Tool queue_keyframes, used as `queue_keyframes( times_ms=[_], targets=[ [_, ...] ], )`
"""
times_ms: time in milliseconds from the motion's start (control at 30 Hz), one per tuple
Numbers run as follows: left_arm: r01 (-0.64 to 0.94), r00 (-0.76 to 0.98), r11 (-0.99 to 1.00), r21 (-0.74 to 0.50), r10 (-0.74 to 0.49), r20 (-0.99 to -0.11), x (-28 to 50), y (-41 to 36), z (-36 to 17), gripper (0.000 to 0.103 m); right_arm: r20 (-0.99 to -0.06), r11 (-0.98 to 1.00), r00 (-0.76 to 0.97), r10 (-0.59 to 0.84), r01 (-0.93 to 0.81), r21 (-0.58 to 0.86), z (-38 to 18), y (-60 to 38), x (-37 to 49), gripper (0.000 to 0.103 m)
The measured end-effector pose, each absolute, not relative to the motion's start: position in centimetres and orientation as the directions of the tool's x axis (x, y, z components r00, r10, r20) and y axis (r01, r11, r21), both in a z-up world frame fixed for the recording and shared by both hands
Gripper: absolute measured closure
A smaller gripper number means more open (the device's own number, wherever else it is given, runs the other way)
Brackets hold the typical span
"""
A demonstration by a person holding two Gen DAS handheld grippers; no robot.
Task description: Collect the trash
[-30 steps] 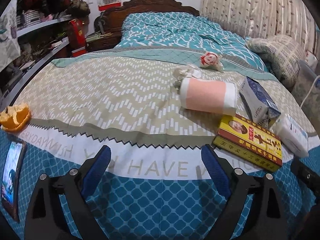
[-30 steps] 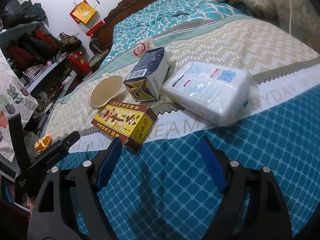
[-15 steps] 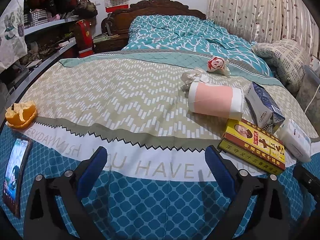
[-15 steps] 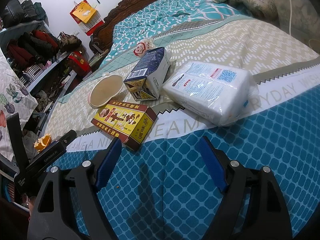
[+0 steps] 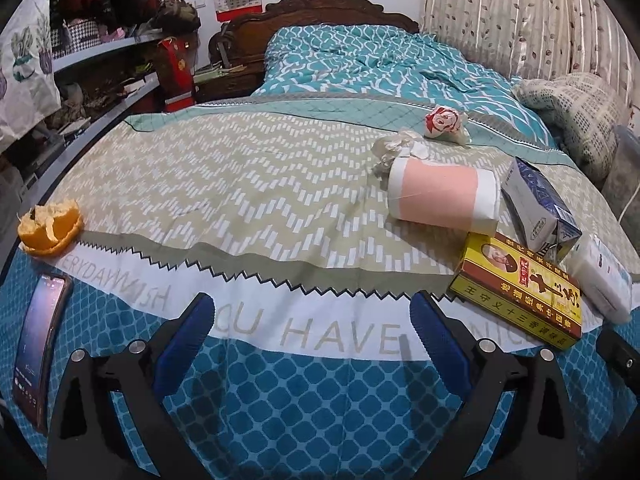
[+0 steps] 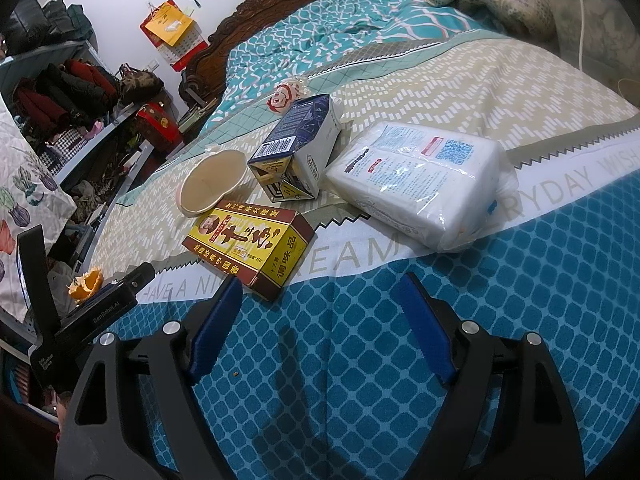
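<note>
Trash lies on the bed. In the left wrist view: orange peel at the far left, a pink paper cup on its side, crumpled plastic, a red-and-white wrapper, a blue carton, a yellow box. My left gripper is open and empty over the blue quilt. In the right wrist view my right gripper is open and empty, just short of the yellow box, carton, cup and white tissue pack.
A phone lies at the bed's left edge. Cluttered shelves run along the left. A wooden headboard, a curtain and a patterned pillow stand beyond. The left gripper's body shows in the right wrist view.
The left gripper has drawn back and turned slightly, so the bed's objects shifted right and up in its view. The right gripper has barely moved. Both stay open.
</note>
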State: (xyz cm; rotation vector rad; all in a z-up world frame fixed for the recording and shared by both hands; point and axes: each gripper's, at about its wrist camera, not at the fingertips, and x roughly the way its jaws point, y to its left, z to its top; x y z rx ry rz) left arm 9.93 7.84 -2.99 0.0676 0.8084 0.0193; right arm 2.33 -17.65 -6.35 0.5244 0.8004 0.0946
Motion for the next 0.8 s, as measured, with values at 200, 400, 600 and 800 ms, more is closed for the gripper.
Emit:
queue_keyframes(
  times_ms=[200, 400, 600, 800],
  targets=[
    [0.009, 0.679, 0.999, 0.052, 0.032, -0.733, 10.2, 8.2, -3.1, 0.009, -0.657, 0.864, 0.698, 0.285, 0.110, 0.492, -6.4, -17.6, 2.4, 0.022],
    [-0.004, 0.670, 1.000, -0.006, -0.001, -0.743, 10.3, 9.2, -3.2, 0.009, -0.653, 0.855, 0.686, 0.322, 0.085, 0.511, -6.3, -18.2, 2.8, 0.022],
    [-0.005, 0.674, 0.996, -0.092, -0.065, -0.735, 10.2, 10.5, -3.0, 0.010, -0.638, 0.866, 0.677, 0.368, 0.001, 0.500, -4.6, -18.1, 5.1, 0.032],
    [0.024, 0.694, 0.987, -0.162, -0.133, -0.707, 9.7, 11.0, -2.5, 0.010, -0.645, 0.822, 0.616, 0.452, -0.007, 0.570, -5.3, -17.6, 9.2, 0.052]
  ],
)
